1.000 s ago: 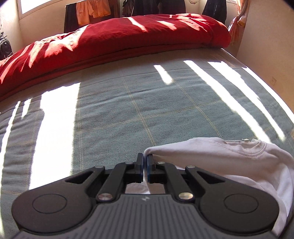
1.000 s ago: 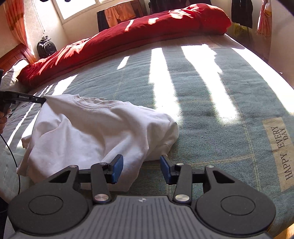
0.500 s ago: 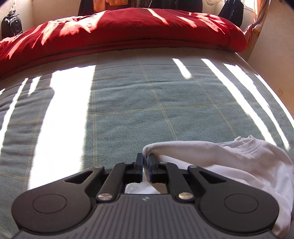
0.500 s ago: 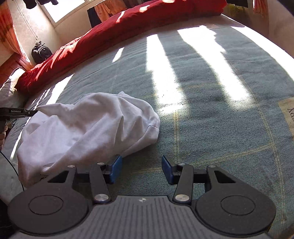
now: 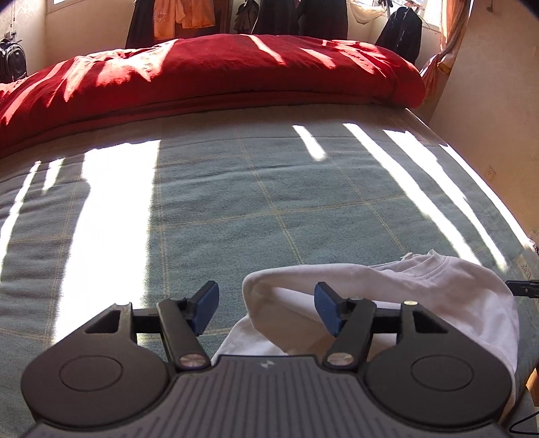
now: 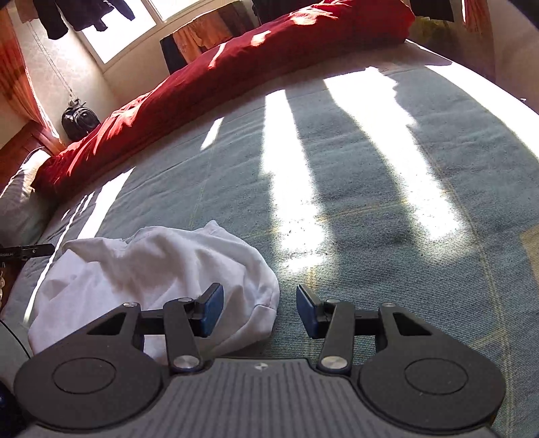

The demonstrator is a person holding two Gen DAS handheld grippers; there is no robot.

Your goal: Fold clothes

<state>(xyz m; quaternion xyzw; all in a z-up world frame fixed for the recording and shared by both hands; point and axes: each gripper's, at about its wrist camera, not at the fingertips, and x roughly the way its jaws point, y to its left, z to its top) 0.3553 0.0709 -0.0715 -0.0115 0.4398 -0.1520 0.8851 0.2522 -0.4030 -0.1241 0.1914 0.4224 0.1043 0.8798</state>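
A white T-shirt [image 5: 421, 296] lies bunched on the grey-green bedspread [image 5: 269, 188]. In the left wrist view its rolled edge rises between the blue pads of my left gripper [image 5: 267, 311], whose jaws are opening; neither pad presses on the cloth. The right wrist view shows the same T-shirt [image 6: 151, 269] as a crumpled heap at the lower left. My right gripper [image 6: 259, 310] hovers open at the heap's right edge, its left pad over the cloth and its right pad over bare bedspread [image 6: 370, 202]. The other gripper's tip [image 6: 30, 251] pokes in from the left edge.
A red duvet [image 5: 202, 77] is piled along the far side of the bed. Dark and orange clothes [image 5: 182, 17] hang by the wall behind it. A black backpack [image 6: 79, 118] hangs near the window. Bright sun stripes cross the bedspread.
My left gripper was shut on the T-shirt's edge and has opened, and the cloth has dropped free between its pads. My right gripper slid left toward the heap, which has slumped lower.
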